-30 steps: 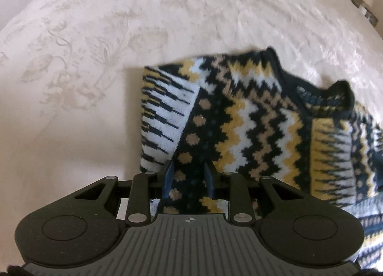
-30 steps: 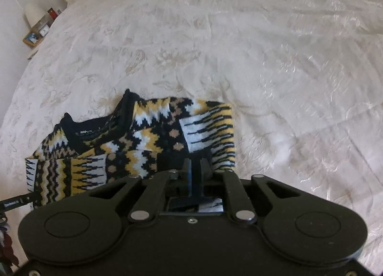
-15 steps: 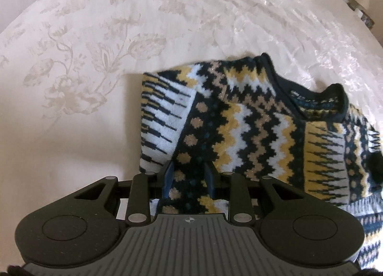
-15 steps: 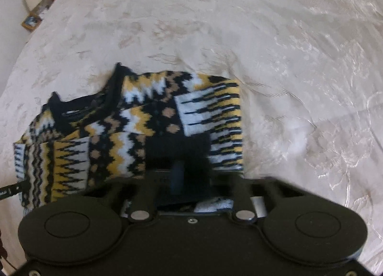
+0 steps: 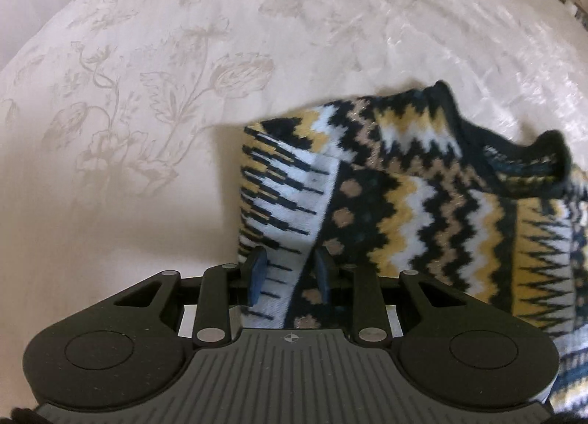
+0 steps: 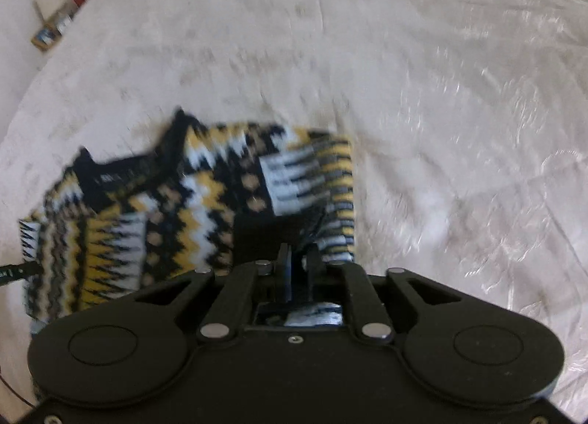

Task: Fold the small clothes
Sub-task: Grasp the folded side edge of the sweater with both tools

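A knitted sweater (image 5: 422, 203) in black, yellow, white and tan zigzags lies on a white bedspread (image 5: 147, 130), its dark collar (image 5: 514, 152) at the far right. My left gripper (image 5: 290, 269) is shut on the sweater's near edge, with striped knit filling the gap between its blue pads. In the right wrist view the sweater (image 6: 205, 203) lies to the left and is blurred. My right gripper (image 6: 297, 266) has its jaws opening slightly, with dark knit still pinched between them and creases running up from the tips.
The embroidered bedspread (image 6: 441, 130) spreads wide around the sweater on all sides. A bedside shelf with small items (image 6: 55, 27) shows at the far left edge, beyond the bed.
My left gripper now sits over the white striped panel instead of the dark dotted band. The right jaws narrowed onto the knit, and the sweater's corner bunched toward them; the right view is now blurred.
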A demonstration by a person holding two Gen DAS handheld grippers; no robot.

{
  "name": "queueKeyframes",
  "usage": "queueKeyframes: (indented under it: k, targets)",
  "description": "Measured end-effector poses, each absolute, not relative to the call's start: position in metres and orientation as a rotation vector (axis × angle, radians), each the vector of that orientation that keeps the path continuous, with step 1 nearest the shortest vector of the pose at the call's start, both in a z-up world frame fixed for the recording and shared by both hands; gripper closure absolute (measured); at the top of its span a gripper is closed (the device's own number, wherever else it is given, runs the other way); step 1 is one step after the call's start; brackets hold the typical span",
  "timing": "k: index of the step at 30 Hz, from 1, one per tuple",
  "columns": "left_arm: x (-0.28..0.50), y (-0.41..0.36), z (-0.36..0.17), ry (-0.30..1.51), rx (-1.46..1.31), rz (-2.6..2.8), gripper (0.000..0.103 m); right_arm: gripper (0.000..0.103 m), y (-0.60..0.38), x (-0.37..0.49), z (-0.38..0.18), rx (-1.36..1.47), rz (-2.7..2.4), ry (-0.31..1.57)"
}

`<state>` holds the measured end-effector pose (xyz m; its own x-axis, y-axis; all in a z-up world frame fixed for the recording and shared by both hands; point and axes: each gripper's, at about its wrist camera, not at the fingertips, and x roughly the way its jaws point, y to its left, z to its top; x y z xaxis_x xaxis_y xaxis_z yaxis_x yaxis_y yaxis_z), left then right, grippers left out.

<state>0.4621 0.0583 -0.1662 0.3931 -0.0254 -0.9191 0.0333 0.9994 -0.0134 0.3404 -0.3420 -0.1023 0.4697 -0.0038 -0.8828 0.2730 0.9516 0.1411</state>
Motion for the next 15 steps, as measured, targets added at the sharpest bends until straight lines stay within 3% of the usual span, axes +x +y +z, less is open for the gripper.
queueKeyframes:
  k: [15]
  targets:
    - [0.467,0.044,-0.172,1.151,0.107,0.008,0.067,0.069,-0.335,0.337,-0.115,0.185,-0.206,1.062]
